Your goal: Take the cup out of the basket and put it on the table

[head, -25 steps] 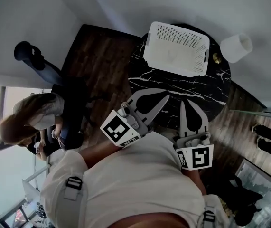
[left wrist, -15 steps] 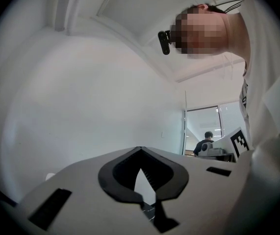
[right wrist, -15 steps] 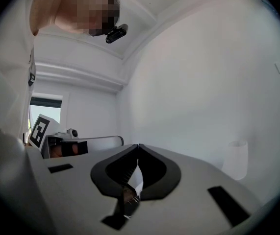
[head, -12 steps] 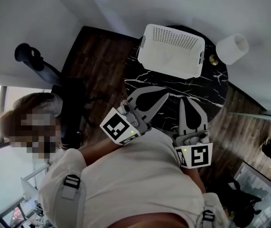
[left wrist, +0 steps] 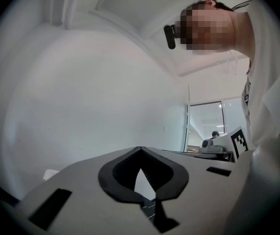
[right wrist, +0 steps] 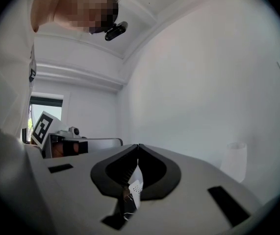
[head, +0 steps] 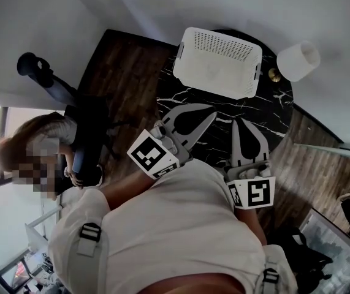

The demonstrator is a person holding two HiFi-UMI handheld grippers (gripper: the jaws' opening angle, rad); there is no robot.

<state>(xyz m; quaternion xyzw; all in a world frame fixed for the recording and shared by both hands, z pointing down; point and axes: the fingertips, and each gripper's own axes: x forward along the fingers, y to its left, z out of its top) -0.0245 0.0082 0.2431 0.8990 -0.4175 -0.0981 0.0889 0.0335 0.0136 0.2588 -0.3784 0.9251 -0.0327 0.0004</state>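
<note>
A white perforated basket (head: 219, 61) stands at the far side of a round black marble table (head: 248, 118). A faint pale shape lies inside it; I cannot tell whether it is the cup. My left gripper (head: 213, 111) is shut and empty, its tip just short of the basket's near wall. My right gripper (head: 235, 122) is beside it, also shut and empty. In the left gripper view the jaws (left wrist: 140, 149) meet at the tip against a bare wall. In the right gripper view the closed jaws (right wrist: 138, 146) show a bit of the basket (right wrist: 135, 186) through their gap.
A white cylinder (head: 298, 60) stands past the table's right rim, also in the right gripper view as a cylinder (right wrist: 234, 160); a brass knob (head: 274, 74) sits by it. A seated person (head: 37, 158) and a dark chair (head: 89, 139) are at the left on a wooden floor (head: 122, 72).
Both grippers have moved a little toward the basket, still shut. The seated person at the left has shifted slightly.
</note>
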